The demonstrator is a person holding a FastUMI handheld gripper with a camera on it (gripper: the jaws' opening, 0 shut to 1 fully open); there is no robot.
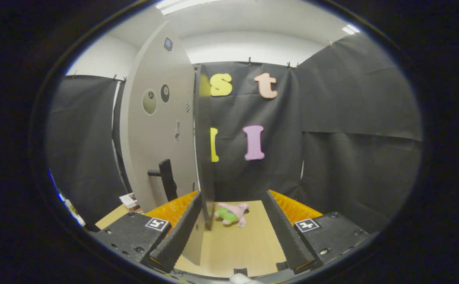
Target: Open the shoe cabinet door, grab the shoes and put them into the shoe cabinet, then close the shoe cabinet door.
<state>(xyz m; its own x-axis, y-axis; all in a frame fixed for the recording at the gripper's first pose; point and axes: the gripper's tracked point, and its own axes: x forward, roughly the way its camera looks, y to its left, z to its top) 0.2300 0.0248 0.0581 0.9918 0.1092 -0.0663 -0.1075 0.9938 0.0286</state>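
Observation:
The grey cabinet door [156, 134] stands swung out to the left, its face turned partly toward me, with a black bar handle [167, 179] low on it. Its dark free edge [205, 150] runs down into the gap between my fingers, close to the left finger [180, 232] and well apart from the right finger [282, 228]. My gripper [232, 194] is open with a wide gap. A small pink plush toy with green shorts [232, 215] lies on the wooden surface [249, 244] just beyond the fingertips.
Black cloth walls close the booth behind and to the right. A small printed card or booklet [128, 200] lies on the wooden surface left of the door. Round stickers dot the door's face.

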